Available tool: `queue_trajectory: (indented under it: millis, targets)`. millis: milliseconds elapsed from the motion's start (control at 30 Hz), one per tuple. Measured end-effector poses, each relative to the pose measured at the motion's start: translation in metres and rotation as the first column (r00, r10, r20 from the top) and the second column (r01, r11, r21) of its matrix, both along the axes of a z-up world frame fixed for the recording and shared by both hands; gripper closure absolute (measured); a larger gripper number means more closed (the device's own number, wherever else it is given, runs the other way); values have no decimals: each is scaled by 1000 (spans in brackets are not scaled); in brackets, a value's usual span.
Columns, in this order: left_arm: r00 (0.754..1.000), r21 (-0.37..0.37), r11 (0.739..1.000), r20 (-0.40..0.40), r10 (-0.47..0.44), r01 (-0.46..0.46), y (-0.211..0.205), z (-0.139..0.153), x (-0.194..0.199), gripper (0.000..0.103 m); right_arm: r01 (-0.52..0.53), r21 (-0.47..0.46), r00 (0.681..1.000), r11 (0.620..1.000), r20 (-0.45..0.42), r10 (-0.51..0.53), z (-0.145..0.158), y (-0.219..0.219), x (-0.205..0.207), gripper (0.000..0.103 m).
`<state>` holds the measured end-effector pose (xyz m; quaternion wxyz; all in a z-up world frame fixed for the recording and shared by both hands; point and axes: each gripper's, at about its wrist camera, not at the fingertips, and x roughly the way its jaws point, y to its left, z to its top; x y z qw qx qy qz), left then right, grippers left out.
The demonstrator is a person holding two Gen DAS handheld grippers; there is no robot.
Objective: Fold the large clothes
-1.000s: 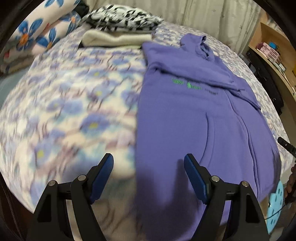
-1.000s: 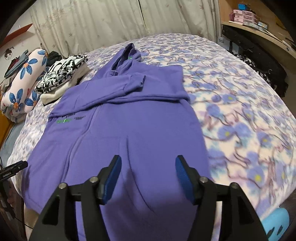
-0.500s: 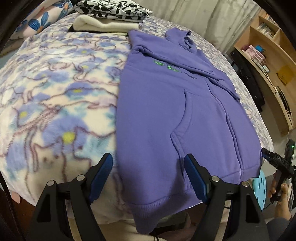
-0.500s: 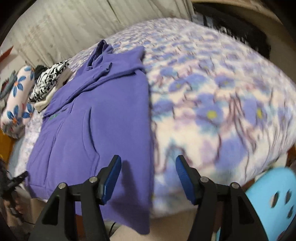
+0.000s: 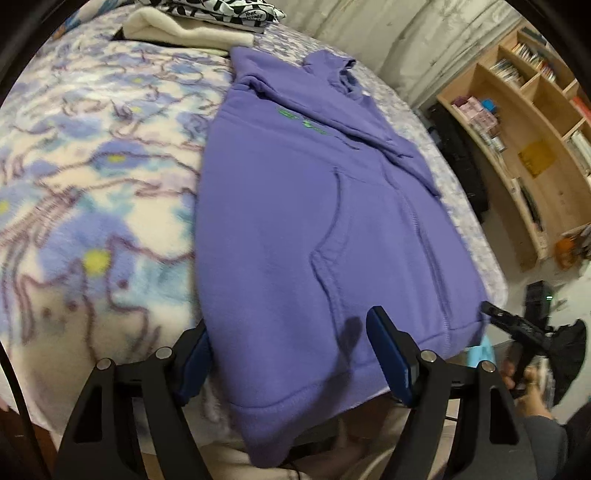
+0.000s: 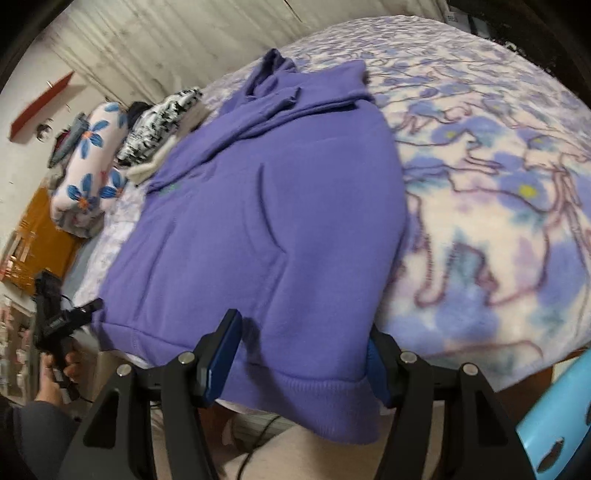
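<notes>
Dropped lower and closer to the hem since a second ago. Left gripper [image 5: 288, 354] agape, straddling its hem corner of the purple hoodie [image 5: 314, 206]; right gripper [image 6: 303, 354] likewise, nothing pinched. Hoodie's length running straight ahead across the bed [image 5: 92, 192], hem nearest.

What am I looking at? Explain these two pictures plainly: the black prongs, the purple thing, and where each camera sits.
No robot here: a person holds a two-fingered tool in each hand, with a camera on each looking along its fingers. One picture is from the left tool, the other from the right tool. A purple hoodie lies flat on a flowered blanket, a sleeve folded across its chest. Folded clothes sit beyond it. Each tool is open, its fingers astride a bottom corner of the hoodie. Nothing is gripped yet.
</notes>
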<state>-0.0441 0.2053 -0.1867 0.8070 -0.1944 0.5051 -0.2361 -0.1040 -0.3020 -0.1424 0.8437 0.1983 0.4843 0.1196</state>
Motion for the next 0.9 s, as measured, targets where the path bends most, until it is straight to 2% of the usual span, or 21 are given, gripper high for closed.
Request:
queue_trajectory:
  millis: [133,200,233,300,367,433,533,600,767,900]
  targets:
    - [1000,-5,1000,8,-9,9,-2,-4,2,27,7,-9,1000,1000,-10,-7,-4,0,4,51]
    - [1000,-6,1000,12,-7,7,-4,-5,3,31,13,-1,1000,1000,-13,-13,-5,-1,6,57]
    - [1000,3,1000,13,2,-2,-4,-5,4,39,15,-3,1000,1000,-12,-15,-4,0,7,60]
    - [1000,0,1000,3,26,-26,-2,-6,4,45,10,-5,1000,1000,-3,-10,-2,2,6,74]
    - [999,-51,997,-18,51,-52,0,-6,7,68,6,2,1000,1000,11,-6,2,6,8,83]
    - [996,-71,995,-49,68,-71,-2,-7,12,79,6,-3,1000,1000,23,-6,6,11,10,85]
    - [996,-21,997,-47,69,-70,-14,0,15,89,3,-2,999,1000,48,-3,16,17,13,86]
    - [997,-2,997,-43,71,-72,-18,7,15,92,6,6,998,1000,70,-6,25,19,14,86]
    - [993,-82,989,4,121,-120,-13,43,9,94,47,53,984,997,167,-55,60,16,9,88]
    - [987,-108,984,60,148,-141,-8,75,3,96,74,91,971,993,222,-93,86,12,2,90]
